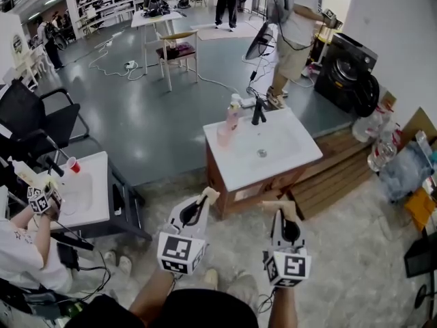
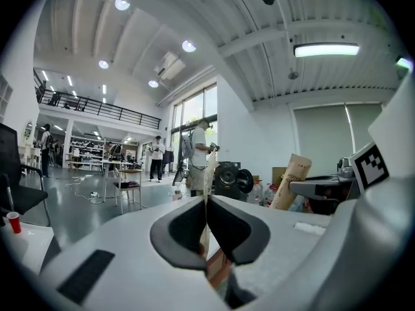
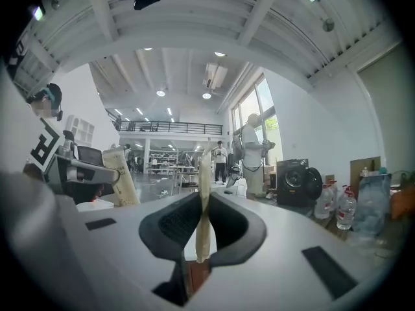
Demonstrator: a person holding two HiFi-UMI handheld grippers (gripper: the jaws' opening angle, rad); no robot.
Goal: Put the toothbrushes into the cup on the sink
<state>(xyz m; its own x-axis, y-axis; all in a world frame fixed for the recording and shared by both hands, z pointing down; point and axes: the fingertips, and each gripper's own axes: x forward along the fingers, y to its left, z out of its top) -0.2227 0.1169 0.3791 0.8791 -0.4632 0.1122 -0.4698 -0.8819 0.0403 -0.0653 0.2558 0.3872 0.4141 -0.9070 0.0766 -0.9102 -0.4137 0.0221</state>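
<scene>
The white sink (image 1: 283, 157) sits on a wooden cabinet ahead of me, with a black tap (image 1: 258, 110) at its back. A pink cup (image 1: 224, 134) stands at its back left corner beside a pump bottle (image 1: 234, 111). Short of the cabinet, my left gripper (image 1: 203, 203) is shut on a cream toothbrush (image 1: 209, 195). In the left gripper view that toothbrush (image 2: 207, 196) shows as a thin strip pinched between the jaws. My right gripper (image 1: 282, 214) is shut on a second cream toothbrush (image 1: 278, 206), which stands edge-on between the jaws (image 3: 204, 206).
A person (image 1: 295, 26) stands behind the sink near a black washing machine (image 1: 348, 70). Wooden pallets (image 1: 341, 176) and water bottles (image 1: 379, 149) lie to the right. At the left, a white side table (image 1: 95, 203) bears a red cup (image 1: 74, 165), beside another person's hand (image 1: 41, 200).
</scene>
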